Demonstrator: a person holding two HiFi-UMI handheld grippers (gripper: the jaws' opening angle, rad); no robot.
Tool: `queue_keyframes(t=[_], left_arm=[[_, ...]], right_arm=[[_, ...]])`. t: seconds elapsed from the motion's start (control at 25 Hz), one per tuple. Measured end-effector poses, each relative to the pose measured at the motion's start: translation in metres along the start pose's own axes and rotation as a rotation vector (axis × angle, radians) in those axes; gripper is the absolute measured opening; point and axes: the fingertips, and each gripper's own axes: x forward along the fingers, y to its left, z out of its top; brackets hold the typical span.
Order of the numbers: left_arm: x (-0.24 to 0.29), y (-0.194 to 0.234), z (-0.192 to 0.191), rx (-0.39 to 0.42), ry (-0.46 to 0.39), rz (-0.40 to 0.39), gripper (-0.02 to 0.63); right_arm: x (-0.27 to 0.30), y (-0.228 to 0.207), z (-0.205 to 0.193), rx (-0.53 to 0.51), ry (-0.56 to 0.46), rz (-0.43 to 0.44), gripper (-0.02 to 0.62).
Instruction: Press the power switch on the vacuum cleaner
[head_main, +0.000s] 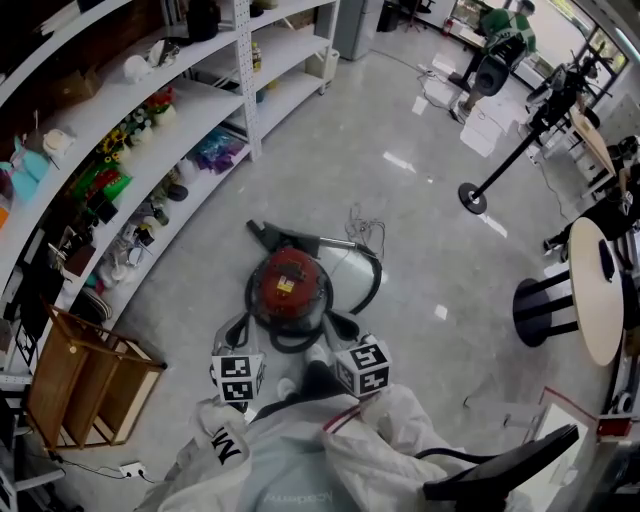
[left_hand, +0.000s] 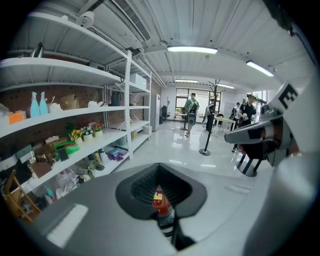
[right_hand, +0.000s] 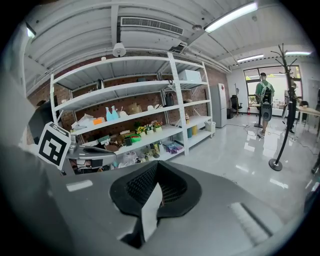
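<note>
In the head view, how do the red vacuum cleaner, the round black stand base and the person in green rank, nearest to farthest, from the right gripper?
Measured from the right gripper:
1. Red vacuum cleaner: on the floor just ahead, slightly to the left.
2. Round black stand base: farther ahead, to the right.
3. Person in green: at the far end of the room, on the right.

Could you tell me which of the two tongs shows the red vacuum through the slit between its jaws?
The left tongs: its own view shows the red vacuum in that slit, whereas the right tongs' slit shows only a pale surface.
</note>
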Motion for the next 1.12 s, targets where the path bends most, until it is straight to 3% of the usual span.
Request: queue_keyframes(t=[0.32,1.12], left_arm=[[-0.016,-0.006,0.008,0.017,-0.036,-0.011,0.0],[-0.026,-0.026,-0.006,0.017,-0.02,-0.021,0.0]], right_arm=[[-0.015,0.011,0.003,-0.005,-0.022,-0.007,0.0],[-0.043,0.007,-0.019,0.007,-0.002,-0.024,0.0]])
